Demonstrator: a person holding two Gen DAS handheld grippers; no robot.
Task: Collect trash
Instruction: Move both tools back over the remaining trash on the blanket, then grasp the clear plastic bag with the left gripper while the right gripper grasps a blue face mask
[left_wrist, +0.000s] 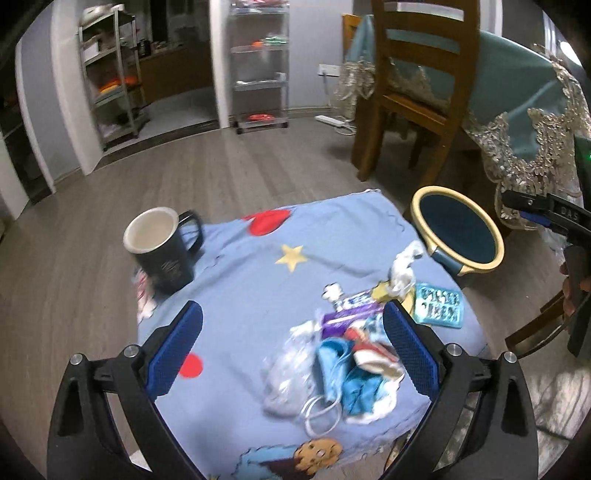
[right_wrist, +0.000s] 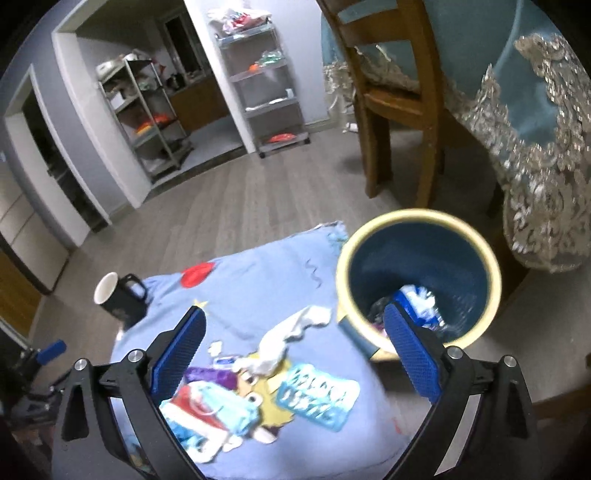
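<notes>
A blue bin with a cream rim (left_wrist: 458, 232) (right_wrist: 417, 280) stands on the floor right of a small table under a blue cartoon cloth (left_wrist: 258, 280) (right_wrist: 258, 280). Crumpled wrappers (right_wrist: 417, 299) lie inside the bin. On the cloth lie a clear plastic bag (left_wrist: 288, 376), a blue face mask (left_wrist: 340, 369) (right_wrist: 221, 402), a purple wrapper (left_wrist: 347, 317) (right_wrist: 210, 374), a crumpled white tissue (left_wrist: 402, 269) (right_wrist: 291, 332) and a teal blister pack (left_wrist: 439, 304) (right_wrist: 317, 395). My left gripper (left_wrist: 291, 347) is open above the pile. My right gripper (right_wrist: 295, 354) is open and empty, by the bin.
A black mug (left_wrist: 162, 251) (right_wrist: 118, 295) stands at the cloth's left edge. A wooden chair (left_wrist: 417, 85) and a table with a lace-trimmed teal cloth (left_wrist: 524, 122) stand behind the bin. Metal shelf racks (left_wrist: 110, 74) stand at the far wall.
</notes>
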